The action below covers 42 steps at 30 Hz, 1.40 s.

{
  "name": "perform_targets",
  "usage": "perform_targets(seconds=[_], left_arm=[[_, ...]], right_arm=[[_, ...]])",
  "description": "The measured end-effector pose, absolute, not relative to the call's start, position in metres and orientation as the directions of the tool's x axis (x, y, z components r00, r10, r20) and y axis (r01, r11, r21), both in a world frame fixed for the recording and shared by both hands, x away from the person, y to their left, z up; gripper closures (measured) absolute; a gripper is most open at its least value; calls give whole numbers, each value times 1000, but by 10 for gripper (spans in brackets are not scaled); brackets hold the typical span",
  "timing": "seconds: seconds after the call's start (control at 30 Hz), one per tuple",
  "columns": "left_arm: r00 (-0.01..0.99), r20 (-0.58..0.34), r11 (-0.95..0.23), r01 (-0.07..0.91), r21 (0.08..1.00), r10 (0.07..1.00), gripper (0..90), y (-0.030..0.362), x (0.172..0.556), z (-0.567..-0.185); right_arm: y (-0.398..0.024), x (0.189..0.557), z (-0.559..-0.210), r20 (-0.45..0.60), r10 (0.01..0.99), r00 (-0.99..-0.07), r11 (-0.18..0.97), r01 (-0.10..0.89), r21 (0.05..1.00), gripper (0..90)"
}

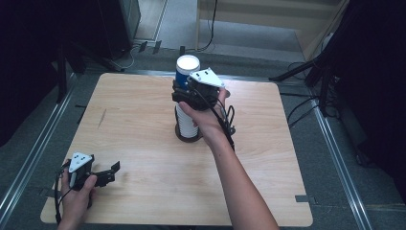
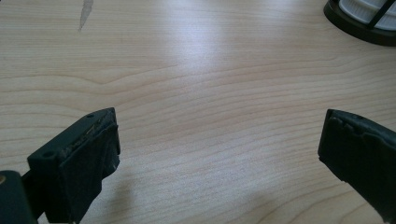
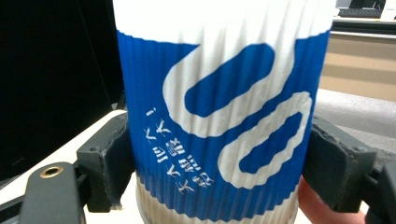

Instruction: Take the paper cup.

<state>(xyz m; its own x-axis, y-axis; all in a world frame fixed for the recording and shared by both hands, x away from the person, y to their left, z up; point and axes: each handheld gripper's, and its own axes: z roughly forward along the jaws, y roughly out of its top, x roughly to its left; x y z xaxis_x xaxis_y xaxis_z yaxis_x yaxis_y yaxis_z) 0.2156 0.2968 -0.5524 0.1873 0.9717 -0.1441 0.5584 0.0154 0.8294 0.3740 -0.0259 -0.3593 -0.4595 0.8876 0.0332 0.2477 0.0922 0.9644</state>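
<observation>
A blue-and-white ribbed paper cup tops a tall stack of white cups that stands in a black round holder at the middle of the wooden table. My right gripper is shut on the blue cup, one black pad pressed on each side of its lower half. At the near left corner my left gripper rests low over the wood. In the left gripper view its jaws stand wide open with bare table between them.
The holder's rim shows at the top right of the left gripper view. A dark streak marks the wood at the left. Cables and dark stands lie on the floor beyond the table's far edge.
</observation>
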Motion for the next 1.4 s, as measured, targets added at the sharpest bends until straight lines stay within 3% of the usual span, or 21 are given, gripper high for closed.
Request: perform_targets(seconds=[1.4], left_arm=[[194,-147,15,557,830,970,0,297,216,-552]], right_arm=[[-20,364,-306,-19,897,-441,66,92,994,220]])
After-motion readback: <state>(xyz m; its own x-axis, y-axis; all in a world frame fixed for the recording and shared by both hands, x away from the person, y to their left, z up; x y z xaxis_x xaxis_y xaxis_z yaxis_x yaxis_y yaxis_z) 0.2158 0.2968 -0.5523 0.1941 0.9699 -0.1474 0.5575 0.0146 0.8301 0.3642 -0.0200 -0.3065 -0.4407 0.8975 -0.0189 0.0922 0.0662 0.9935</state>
